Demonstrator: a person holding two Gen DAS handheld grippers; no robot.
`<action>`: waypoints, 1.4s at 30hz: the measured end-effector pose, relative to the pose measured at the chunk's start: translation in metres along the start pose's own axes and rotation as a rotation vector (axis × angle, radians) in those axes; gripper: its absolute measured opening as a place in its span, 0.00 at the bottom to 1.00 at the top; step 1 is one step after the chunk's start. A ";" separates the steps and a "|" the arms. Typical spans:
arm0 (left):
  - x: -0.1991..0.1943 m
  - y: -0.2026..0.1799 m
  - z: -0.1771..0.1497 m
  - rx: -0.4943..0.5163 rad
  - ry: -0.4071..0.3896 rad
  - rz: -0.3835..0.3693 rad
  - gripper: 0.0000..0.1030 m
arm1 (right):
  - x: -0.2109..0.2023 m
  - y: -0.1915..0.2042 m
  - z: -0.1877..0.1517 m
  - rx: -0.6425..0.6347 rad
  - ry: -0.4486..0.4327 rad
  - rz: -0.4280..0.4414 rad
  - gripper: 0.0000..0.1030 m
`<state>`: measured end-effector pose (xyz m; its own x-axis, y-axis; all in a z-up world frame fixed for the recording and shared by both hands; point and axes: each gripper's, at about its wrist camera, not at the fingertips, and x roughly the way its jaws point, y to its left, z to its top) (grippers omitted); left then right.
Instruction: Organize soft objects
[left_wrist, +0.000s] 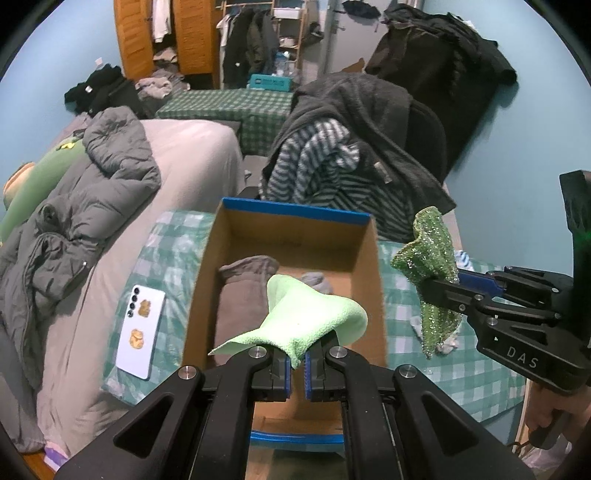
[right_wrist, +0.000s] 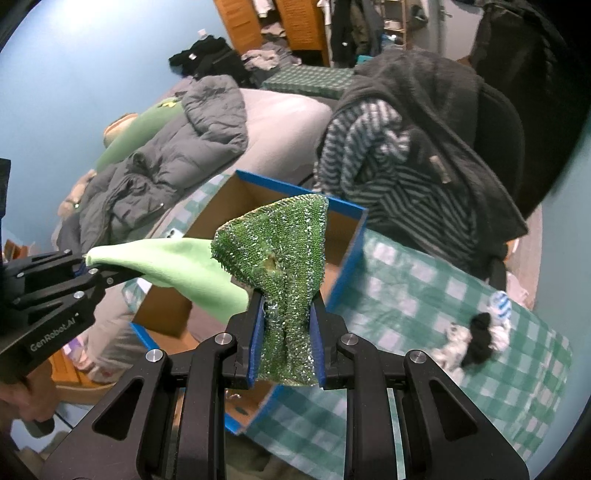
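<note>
The pale green cloth (left_wrist: 314, 314) is pinched in the closed left claw (left_wrist: 297, 363), hanging above the open cardboard box (left_wrist: 376, 273). The sparkly green cloth (right_wrist: 284, 258) is clamped in the right claw (right_wrist: 286, 332), beside the box. Carrying step; next, I judge, each claw must open over the box, beside the grey cloth (left_wrist: 240, 295) below the left claw.

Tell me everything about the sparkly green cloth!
The sparkly green cloth is dark green, woven with shiny silvery threads, and looks rough and scrubby. There is a small worn hole near its middle. It is crumpled and pinched in the right claw, fanning out above the blue pads and hanging a little below them. It is held in the air by the cardboard box, beside a pale green cloth.
</note>
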<state>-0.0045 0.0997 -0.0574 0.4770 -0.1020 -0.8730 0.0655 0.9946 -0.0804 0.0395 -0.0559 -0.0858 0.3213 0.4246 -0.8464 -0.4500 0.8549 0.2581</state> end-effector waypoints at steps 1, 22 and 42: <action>0.003 0.005 -0.001 -0.005 0.007 0.003 0.04 | 0.005 0.003 0.002 -0.002 0.006 0.006 0.21; 0.056 0.039 -0.012 0.000 0.134 0.072 0.24 | 0.074 0.024 0.008 0.052 0.138 0.039 0.33; 0.042 0.018 -0.010 0.021 0.140 0.099 0.55 | 0.050 0.000 -0.001 0.101 0.110 -0.001 0.52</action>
<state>0.0077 0.1130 -0.1001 0.3550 0.0019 -0.9349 0.0433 0.9989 0.0185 0.0547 -0.0347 -0.1287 0.2256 0.3933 -0.8913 -0.3620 0.8832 0.2981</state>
